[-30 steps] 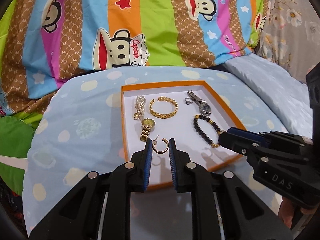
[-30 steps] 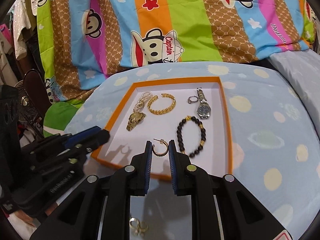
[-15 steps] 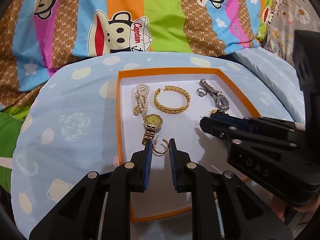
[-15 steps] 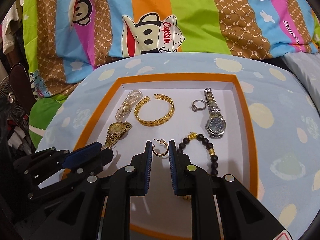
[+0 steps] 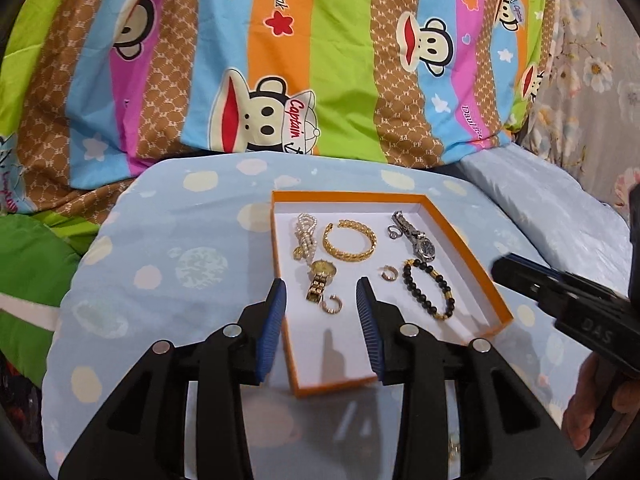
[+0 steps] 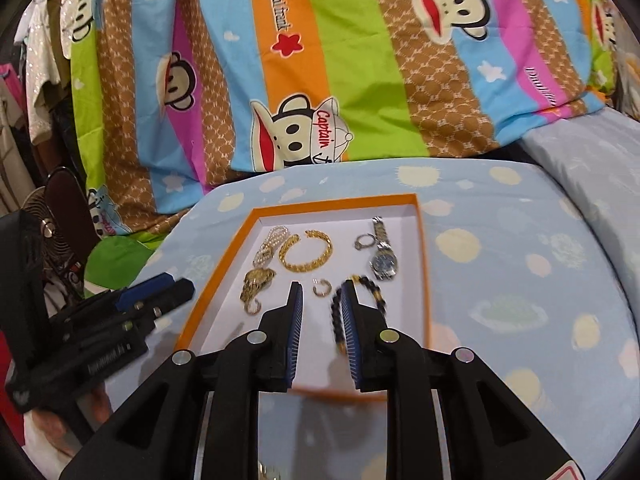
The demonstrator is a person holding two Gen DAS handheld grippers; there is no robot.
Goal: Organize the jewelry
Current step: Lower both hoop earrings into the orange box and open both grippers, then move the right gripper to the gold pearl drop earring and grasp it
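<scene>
An orange-rimmed white tray (image 5: 464,240) (image 6: 424,264) on the blue spotted cushion holds jewelry. Two gold hoop earrings lie in it: one (image 5: 332,304) (image 6: 253,307) by the gold watch (image 5: 320,280) (image 6: 256,280), the other (image 5: 387,273) (image 6: 322,287) by the black bead bracelet (image 5: 428,290) (image 6: 340,320). A pearl bracelet (image 5: 306,232), a gold bangle (image 5: 350,240) (image 6: 306,254), a silver watch (image 5: 420,240) (image 6: 384,260) and a ring (image 6: 363,242) also lie there. My left gripper (image 5: 320,300) is open and empty above the first earring. My right gripper (image 6: 320,300) is open and empty just behind the second.
A striped cartoon-monkey blanket (image 5: 280,60) rises behind the cushion (image 5: 168,264). A pale blue pillow (image 5: 540,200) lies to the right. A small gold item (image 6: 266,470) shows at the bottom edge under my right gripper. A fan (image 6: 44,216) stands at the left.
Both grippers have opened and let go of their gold hoop earrings, which now lie in the tray. Both grippers have drawn back from the tray.
</scene>
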